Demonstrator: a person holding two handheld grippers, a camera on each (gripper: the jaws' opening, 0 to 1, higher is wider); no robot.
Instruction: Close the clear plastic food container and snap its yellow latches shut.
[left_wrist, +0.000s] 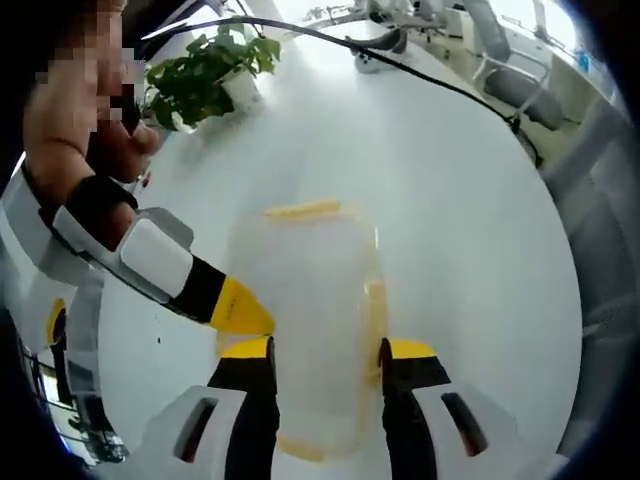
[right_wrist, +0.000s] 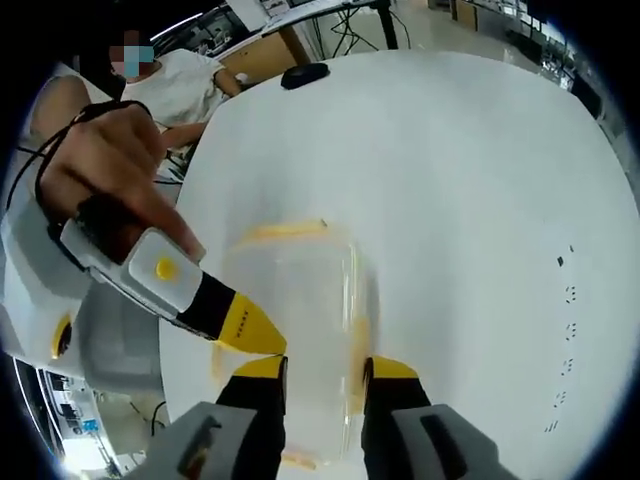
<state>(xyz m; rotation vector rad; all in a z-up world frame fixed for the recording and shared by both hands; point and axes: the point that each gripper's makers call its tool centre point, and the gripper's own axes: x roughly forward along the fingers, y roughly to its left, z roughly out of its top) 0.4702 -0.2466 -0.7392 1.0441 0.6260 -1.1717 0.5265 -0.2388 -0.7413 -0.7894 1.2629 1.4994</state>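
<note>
Left gripper (left_wrist: 325, 350) & right gripper (right_wrist: 325, 368) both clamp clear container (left_wrist: 310, 310) on white table (left_wrist: 470, 220).

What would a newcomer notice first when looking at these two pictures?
First, the clear plastic food container with yellow latches, lying on the white table between the left gripper jaws. In the right gripper view, the container sits between the right gripper jaws too. A yellow-tipped jaw of the other gripper reaches its side in each view, and a potted plant stands at the table's far edge.
</note>
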